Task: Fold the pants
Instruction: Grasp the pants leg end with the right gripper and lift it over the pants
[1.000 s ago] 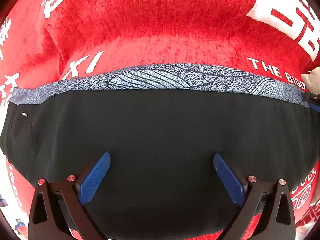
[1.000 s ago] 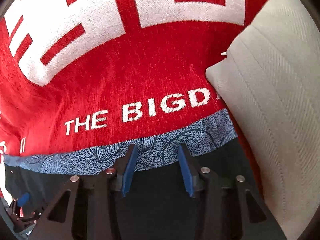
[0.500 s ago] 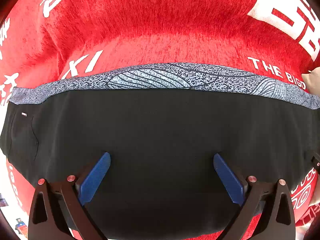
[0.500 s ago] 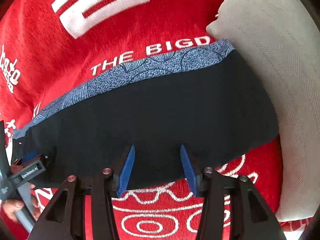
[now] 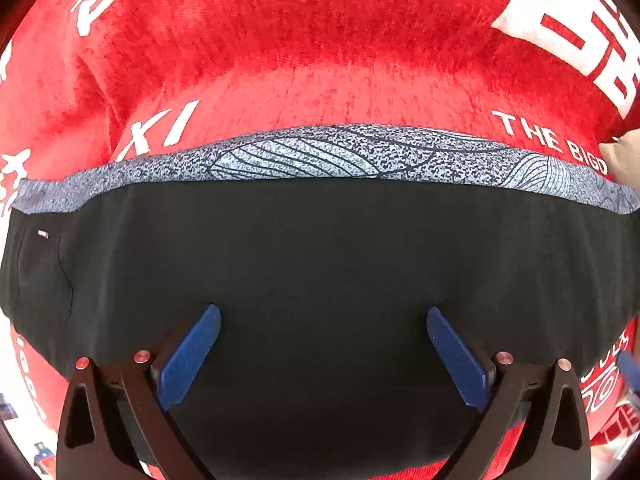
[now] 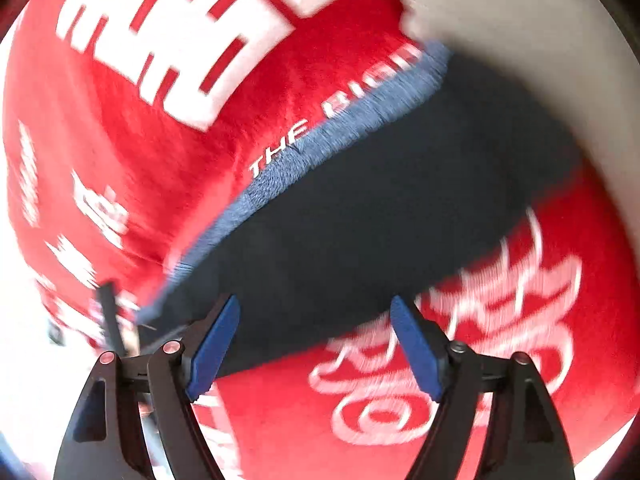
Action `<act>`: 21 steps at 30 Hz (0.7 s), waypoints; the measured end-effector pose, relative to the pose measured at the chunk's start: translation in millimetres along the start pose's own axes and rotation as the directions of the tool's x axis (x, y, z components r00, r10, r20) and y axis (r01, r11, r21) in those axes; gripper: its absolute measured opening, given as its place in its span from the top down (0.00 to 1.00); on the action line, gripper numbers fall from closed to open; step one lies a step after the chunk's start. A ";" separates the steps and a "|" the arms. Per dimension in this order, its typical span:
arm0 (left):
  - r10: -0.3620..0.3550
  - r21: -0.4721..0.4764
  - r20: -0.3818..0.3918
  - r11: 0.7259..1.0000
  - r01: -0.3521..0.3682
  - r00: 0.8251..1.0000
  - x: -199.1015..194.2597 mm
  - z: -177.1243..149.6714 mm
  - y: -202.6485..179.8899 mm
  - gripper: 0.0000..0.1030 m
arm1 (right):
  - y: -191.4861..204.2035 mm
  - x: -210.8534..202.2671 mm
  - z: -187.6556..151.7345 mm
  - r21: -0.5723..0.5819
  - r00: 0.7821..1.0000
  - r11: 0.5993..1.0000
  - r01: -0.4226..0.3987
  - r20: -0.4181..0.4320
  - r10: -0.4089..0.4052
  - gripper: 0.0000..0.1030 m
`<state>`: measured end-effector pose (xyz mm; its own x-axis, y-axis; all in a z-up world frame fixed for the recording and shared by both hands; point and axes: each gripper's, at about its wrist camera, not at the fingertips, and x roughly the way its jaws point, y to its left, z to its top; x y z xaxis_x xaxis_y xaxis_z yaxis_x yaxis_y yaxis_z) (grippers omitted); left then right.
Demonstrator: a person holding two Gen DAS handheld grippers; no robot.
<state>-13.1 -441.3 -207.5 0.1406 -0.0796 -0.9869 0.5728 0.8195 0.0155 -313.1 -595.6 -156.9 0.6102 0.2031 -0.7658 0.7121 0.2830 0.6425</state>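
Your left gripper point(image 5: 323, 320) sits w/ jaws spread wide, blue pads point(image 5: 188, 356) apart over the black cloth, nothing between them. Your right gripper point(image 6: 314, 318) is likewise released, pads wide, nothing pinched. The pants point(image 5: 320, 264) lie folded into one long black band across the red blanket point(image 5: 320, 60), which carries them; a grey-blue patterned strip point(image 5: 320, 156) w/ leaf outlines shows along the band's far edge, peeking out from under the black layer. Left view is sharp & close: you get the leaf print detail, a tiny pale tag point(image 5: 42, 234) near the band's left end, a faint seam curve just below it, and the white lettering "THE BIGD" on the blanket past the strip's right part. The near edge of the band is mostly hidden behind the gripper arms there. Right view is motion-blurred, so the print reads only as a plain blue streak point(image 6: 340, 128), but it shows what the left one doesn't: the band's near edge against the blanket point(image 6: 120, 120), the big white ring-shaped print on the red just beside that edge, and the band's right end lying against a pale beige cushion point(image 6: 520, 32) at the blanket's right side. In the left view that cushion is only a small corner point(image 5: 624, 152) at the frame's right. Black surface looks smooth & flat, no big wrinkles; the right view tilts the whole band diagonally, low-left to high-right.
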 end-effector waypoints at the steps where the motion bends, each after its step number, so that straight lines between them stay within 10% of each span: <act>1: 0.005 0.001 -0.007 1.000 -0.005 1.000 -0.6 1.1 -0.2 0.00 | -10.7 -4.2 -5.6 0.046 0.999 0.999 -0.023 0.023 0.022 0.22; 6: 0.019 0.059 0.017 0.998 -0.020 1.000 -22.7 3.8 -20.6 0.00 | -52.9 -18.4 -21.4 0.228 0.985 0.964 -0.138 0.136 0.109 0.25; 21: -0.043 0.216 0.121 0.976 0.016 0.992 -5.1 -11.5 -110.3 0.00 | -78.8 7.6 39.2 0.216 0.924 0.946 -0.243 0.350 0.157 0.28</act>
<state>-86.3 -524.7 -206.0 0.2129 -0.1827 -0.9598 0.7358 0.6763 0.0345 -350.9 -653.1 -212.3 0.7967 -0.0956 -0.5967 0.6006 0.0155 0.7994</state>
